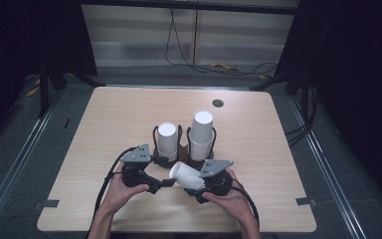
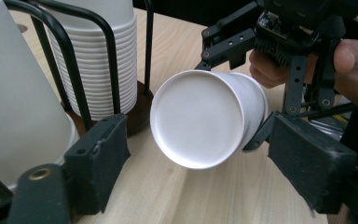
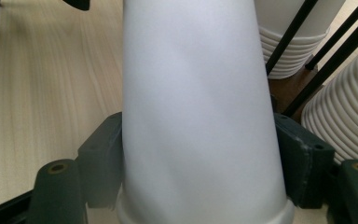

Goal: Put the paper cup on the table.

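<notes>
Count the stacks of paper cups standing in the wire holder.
2. The shorter stack stands in the holder's left ring, the taller stack in its right ring. A separate single cup lies sideways in the right gripper, just in front of the holder.

Cup racks [image 1: 185, 144] just beyond; near table [image 1: 79, 199] free

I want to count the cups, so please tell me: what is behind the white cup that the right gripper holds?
Behind the cup stand two cup stacks in a black wire holder. The stacks' lower ends hide behind cup and grippers.
</notes>
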Motion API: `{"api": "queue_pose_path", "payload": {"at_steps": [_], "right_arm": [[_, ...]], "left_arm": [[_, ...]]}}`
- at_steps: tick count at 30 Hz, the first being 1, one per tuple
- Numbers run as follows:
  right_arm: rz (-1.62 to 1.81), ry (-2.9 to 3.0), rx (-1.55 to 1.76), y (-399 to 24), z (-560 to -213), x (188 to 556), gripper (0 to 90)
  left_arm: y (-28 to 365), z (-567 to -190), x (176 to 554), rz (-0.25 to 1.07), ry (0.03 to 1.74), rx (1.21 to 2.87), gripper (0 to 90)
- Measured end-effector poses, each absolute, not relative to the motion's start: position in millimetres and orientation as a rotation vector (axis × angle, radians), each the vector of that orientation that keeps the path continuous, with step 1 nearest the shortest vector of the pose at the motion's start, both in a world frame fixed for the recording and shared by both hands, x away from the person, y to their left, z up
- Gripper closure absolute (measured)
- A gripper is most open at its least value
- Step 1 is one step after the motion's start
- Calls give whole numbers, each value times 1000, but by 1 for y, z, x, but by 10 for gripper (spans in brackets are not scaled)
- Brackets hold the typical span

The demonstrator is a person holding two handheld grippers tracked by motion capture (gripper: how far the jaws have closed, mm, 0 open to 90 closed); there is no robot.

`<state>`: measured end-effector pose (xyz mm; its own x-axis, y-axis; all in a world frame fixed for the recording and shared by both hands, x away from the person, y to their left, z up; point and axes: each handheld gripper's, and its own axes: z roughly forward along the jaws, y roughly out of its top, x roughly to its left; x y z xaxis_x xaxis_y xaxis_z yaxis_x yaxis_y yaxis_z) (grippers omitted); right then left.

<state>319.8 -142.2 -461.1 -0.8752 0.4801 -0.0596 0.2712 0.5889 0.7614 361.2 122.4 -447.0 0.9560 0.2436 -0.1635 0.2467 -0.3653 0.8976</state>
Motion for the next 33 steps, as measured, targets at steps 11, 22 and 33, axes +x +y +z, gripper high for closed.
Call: {"api": "queue_pose_path", "payload": {"at_steps": [11,22,33], "right_arm": [[1121,2608,596,-140,-458,324,273],[1004,2659,556,-132,-456,325,277],[946,2722,504,-130,-447,327,279]], "left_arm": [[122,-448,362,-29,328,2002,157],[117,-447,363,-35,281,2054,185],[111,-448,365,-51,261,2096,200]]}}
